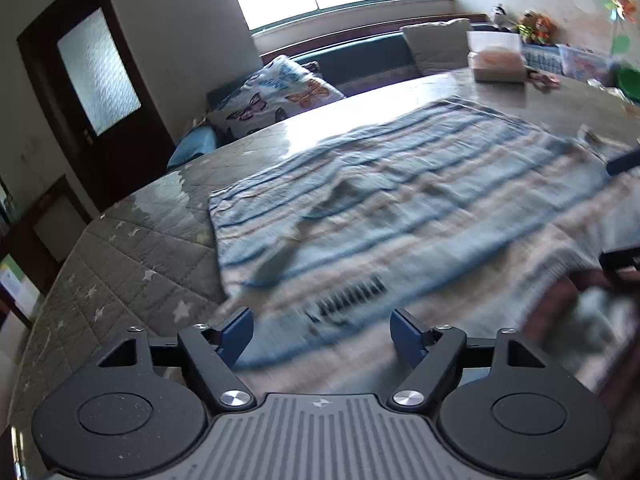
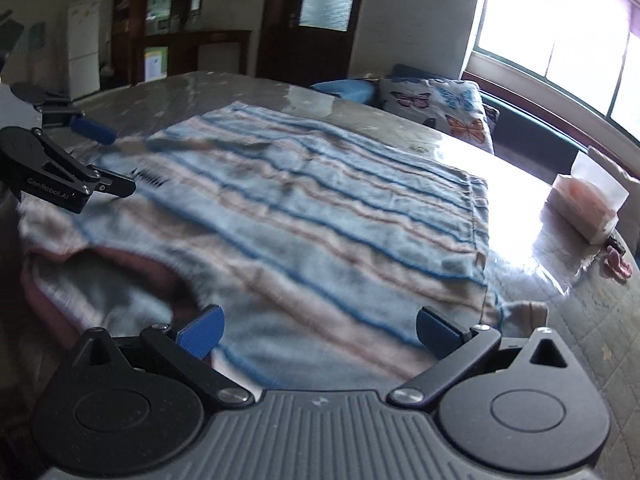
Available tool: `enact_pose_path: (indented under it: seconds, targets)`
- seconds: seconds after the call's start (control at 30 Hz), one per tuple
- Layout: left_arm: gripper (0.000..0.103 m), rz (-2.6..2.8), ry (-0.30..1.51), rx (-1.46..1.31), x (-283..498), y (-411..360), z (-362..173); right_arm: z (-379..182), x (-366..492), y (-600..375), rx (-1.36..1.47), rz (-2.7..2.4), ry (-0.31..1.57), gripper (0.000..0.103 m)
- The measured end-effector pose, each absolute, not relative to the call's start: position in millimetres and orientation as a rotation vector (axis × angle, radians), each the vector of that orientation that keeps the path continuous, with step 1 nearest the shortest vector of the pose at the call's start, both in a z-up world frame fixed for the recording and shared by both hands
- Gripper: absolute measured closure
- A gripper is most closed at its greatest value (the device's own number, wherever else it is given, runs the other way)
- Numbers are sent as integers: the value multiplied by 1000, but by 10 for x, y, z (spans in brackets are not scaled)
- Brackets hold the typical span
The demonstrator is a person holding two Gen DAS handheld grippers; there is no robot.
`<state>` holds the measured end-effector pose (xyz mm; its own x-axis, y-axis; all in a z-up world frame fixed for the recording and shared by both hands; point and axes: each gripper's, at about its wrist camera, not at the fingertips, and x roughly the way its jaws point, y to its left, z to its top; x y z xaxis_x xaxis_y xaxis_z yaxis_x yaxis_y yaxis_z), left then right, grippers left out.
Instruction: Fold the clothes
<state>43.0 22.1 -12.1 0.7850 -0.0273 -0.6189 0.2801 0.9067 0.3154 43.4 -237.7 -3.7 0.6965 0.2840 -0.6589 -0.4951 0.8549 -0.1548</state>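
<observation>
1. Bright window light falls across a large table point(image 1: 132, 256) covered in a quilted grey cloth with pale stars under a glossy clear sheet.
2. On the table lies a striped garment point(image 1: 400, 184), blue and pinkish bands, spread mostly flat; its pink-lined neck opening faces the near edge, seen at the lower left of the right wrist view.
3. Beyond the garment, toward the window, stands a white tissue box point(image 2: 588, 208), well apart from the fabric.
4. Left gripper point(image 1: 322, 330) hovers over the garment's near portion with its blue pads spread wide, nothing between them.
5. Right gripper point(image 2: 320, 326) also hangs above the garment, close to its near edge, jaws wide apart and empty.
6. Behind the table, a butterfly-print cushion point(image 2: 440, 108) rests on a bench below the window.
</observation>
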Motion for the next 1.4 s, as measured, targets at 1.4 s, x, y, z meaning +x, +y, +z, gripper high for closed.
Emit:
enact_pose_path:
  seconds: [1.4]
  targets:
    - [3, -295, 490, 441, -4, -572, 5, 152, -116, -3200, -144, 241, 670, 5]
